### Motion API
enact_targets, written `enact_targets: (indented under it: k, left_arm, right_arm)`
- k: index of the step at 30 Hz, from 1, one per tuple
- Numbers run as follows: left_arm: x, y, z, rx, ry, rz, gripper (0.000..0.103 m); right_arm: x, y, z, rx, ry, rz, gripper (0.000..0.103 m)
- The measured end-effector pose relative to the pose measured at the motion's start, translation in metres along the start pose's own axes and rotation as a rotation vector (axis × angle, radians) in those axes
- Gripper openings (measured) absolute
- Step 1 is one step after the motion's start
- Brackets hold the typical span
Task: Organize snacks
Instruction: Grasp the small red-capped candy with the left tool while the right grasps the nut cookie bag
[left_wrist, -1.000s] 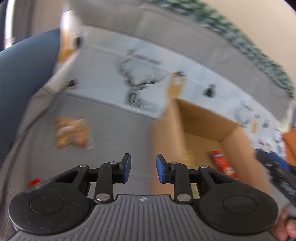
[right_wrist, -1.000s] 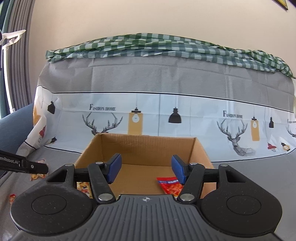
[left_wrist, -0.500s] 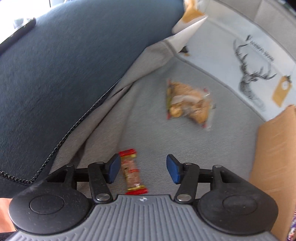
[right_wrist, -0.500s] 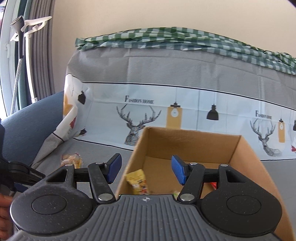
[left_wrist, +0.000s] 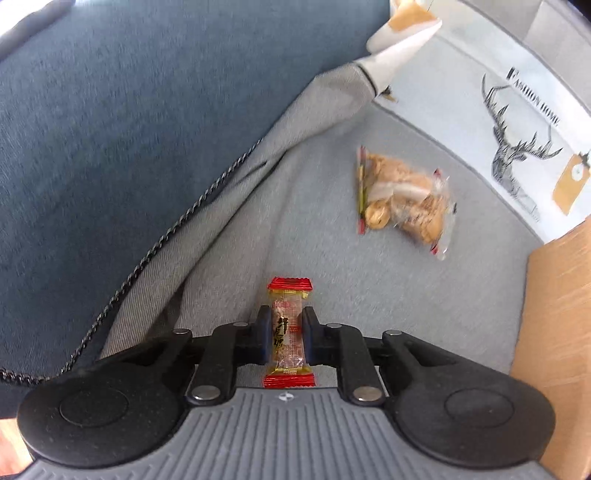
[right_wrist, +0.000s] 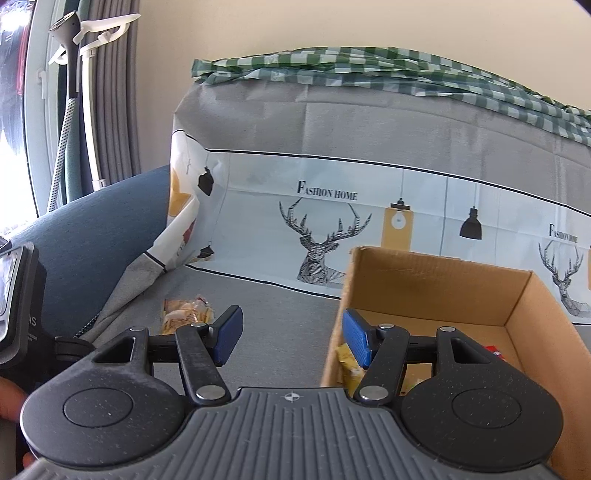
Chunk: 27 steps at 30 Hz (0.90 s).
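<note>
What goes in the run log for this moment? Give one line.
left gripper: just closed on red-ended candy | right gripper: open, empty | cardboard box: awaiting candy

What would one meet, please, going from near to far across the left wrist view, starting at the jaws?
Left gripper, jaws shut on the red-ended candy → clear bag of brown snacks on the grey cover → deer print.

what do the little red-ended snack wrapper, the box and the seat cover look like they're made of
Small snack wrapper: thin glossy plastic film, clear in the middle so the filling shows, with crimped, foil-like red ends.
Box: plain brown corrugated cardboard, matte, with raw cut edges.
Seat cover: grey woven fabric, matte, with a fine twill-like weave and soft folds; the exact fibre cannot be told.
</note>
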<state>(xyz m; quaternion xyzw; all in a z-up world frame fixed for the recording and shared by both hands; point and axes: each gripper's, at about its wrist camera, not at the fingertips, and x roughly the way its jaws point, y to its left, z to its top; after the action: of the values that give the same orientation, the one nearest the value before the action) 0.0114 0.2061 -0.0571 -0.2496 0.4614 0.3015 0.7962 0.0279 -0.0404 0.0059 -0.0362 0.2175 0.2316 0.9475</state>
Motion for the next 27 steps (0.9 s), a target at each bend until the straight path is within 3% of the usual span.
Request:
enact_targets:
  k: [7,22,27]
  left_arm:
    - [-0.005,0.007,0.007,-0.087,0.022,-0.138,0.018]
    - [0.006,0.018,0.021,-0.167,0.07,-0.194,0.017]
    - [0.009,0.02,0.023,-0.179,0.078,-0.189,0.017]
  right_arm:
    - [0.005,0.027,0.003,-0.021,-0.036,0.051,0.062]
    - [0.05,0.053,0.012,0.075,-0.045,0.142,0.062]
    - [0.086,0.058,0.015,0.141,-0.009,0.156,0.079]
